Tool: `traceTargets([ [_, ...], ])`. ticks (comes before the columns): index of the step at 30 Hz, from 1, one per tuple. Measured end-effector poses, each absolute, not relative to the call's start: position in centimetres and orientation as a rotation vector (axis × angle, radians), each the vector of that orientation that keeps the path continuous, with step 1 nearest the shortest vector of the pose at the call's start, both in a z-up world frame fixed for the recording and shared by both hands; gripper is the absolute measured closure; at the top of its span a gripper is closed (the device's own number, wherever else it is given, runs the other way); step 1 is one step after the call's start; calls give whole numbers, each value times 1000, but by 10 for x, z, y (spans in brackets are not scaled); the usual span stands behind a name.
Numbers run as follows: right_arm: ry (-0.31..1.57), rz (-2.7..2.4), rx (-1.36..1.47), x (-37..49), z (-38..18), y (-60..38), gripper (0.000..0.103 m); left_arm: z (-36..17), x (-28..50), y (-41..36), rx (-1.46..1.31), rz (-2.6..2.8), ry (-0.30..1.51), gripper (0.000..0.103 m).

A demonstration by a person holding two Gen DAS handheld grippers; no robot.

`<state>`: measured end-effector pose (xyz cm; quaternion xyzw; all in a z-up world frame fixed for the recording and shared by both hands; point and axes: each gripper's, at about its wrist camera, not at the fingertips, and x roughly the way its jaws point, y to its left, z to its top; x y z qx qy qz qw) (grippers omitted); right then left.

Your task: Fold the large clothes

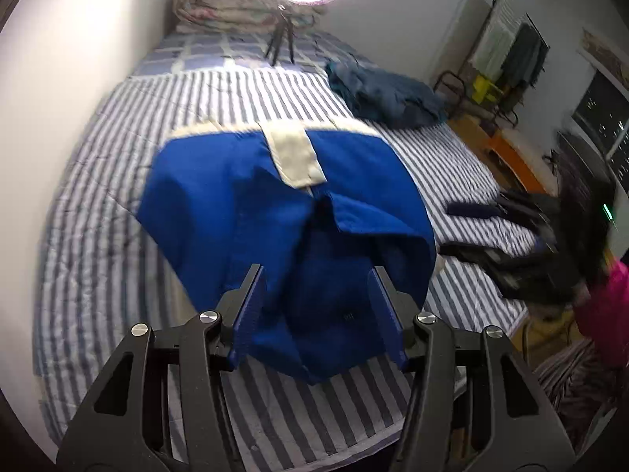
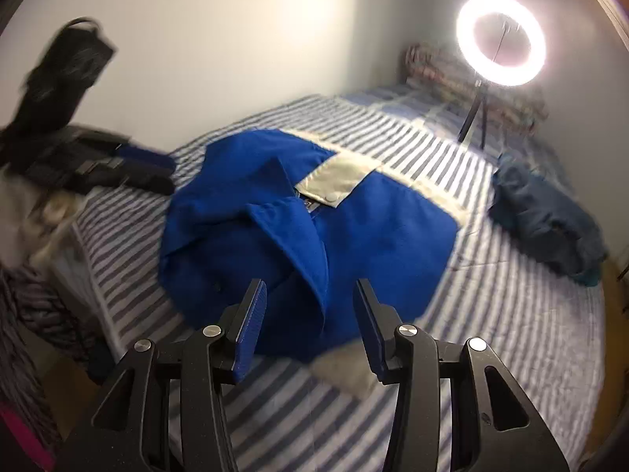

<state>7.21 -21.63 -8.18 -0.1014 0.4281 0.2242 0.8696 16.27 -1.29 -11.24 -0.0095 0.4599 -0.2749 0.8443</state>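
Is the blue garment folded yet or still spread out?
Partly folded: the blue garment lies bunched on the striped bed, one flap doubled over its middle, edges uneven.

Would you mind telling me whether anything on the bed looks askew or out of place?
The blue garment is not folded flat: its near part bunches in loose, overlapping folds. A dark blue pile lies crumpled near the bed's edge, unfolded. Nothing looks spilled or damaged.

A home bedroom: striped bed [image 1: 275, 90], rolled quilt [image 1: 236, 4], hanging clothes [image 1: 523, 55].
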Motion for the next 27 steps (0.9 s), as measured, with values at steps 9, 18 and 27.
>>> traceTargets([
  [9,1001,606,-112,120,-123,-223,67,-154,164,-53,-138,-700,1066,48],
  [18,1063,595,150,140,-126,-269,83,-185,182,-83,-272,-737,1155,93],
  [27,1038,631,31,140,-127,-238,83,-183,173,-90,-237,-742,1097,101],
])
